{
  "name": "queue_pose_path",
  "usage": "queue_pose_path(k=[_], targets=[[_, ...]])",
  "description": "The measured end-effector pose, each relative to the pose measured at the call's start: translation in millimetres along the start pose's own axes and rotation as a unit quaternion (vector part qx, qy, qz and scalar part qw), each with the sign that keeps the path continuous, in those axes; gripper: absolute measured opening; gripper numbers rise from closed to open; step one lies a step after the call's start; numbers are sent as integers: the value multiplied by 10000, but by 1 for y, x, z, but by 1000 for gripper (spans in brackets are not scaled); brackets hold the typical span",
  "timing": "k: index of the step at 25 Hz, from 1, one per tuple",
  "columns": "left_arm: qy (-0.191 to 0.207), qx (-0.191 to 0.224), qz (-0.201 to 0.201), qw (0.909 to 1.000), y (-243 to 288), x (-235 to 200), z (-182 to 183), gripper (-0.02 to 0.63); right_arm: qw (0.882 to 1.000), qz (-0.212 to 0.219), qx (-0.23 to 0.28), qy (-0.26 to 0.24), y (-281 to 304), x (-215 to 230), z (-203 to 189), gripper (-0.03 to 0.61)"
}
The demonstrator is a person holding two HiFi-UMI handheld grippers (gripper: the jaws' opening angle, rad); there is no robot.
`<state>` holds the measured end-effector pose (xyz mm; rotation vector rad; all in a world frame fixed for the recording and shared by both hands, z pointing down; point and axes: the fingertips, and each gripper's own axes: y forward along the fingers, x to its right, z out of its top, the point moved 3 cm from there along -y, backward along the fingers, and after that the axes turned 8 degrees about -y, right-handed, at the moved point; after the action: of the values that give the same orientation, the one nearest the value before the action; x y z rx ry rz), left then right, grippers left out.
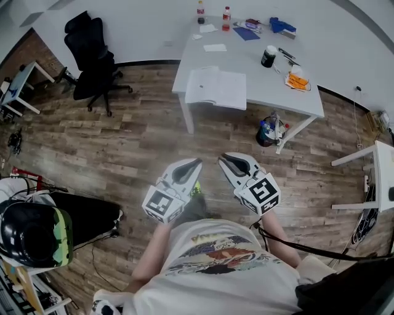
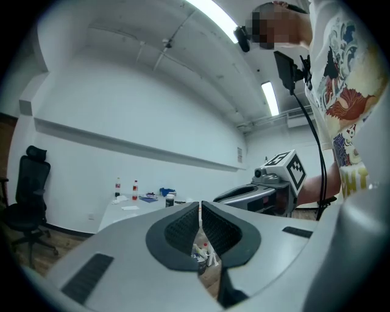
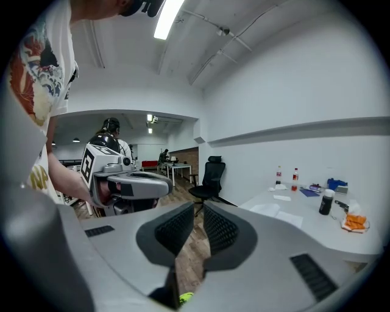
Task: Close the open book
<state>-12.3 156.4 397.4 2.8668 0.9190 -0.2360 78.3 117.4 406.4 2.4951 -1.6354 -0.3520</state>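
Observation:
The open book (image 1: pixel 215 87) lies flat, white pages up, at the near left end of the white table (image 1: pixel 277 92), well ahead of me. In the right gripper view the book (image 3: pixel 278 213) shows as pale pages on the table top. I hold both grippers side by side over the wood floor, far short of the table. The left gripper (image 1: pixel 197 162) (image 2: pixel 200 213) has its jaws together with nothing between them. The right gripper (image 1: pixel 221 159) (image 3: pixel 199 210) is likewise shut and empty. Each one shows in the other's view.
On the table stand two bottles (image 1: pixel 226 18), a black cup (image 1: pixel 268 56), papers and an orange item (image 1: pixel 297 81). A bin (image 1: pixel 269 132) sits by the table's right leg. A black office chair (image 1: pixel 92 55) stands at the left, another white table (image 1: pixel 378 178) at the right.

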Motion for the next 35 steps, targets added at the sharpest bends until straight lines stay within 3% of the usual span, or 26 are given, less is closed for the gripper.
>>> queue_pose_path(k=[14,24,35], targets=[[-78,-201,-523,9984,75,-130,30,14,9993,-330,-138,70,115,92,24,32],[-69,-227,-855,9961,106,-195,38,14,9974,-637,-324,88,174,133,22,34],[-321,-204,-644,9972,110,-251,32,14,9962,-468,-730,-41,223,143,13,83]])
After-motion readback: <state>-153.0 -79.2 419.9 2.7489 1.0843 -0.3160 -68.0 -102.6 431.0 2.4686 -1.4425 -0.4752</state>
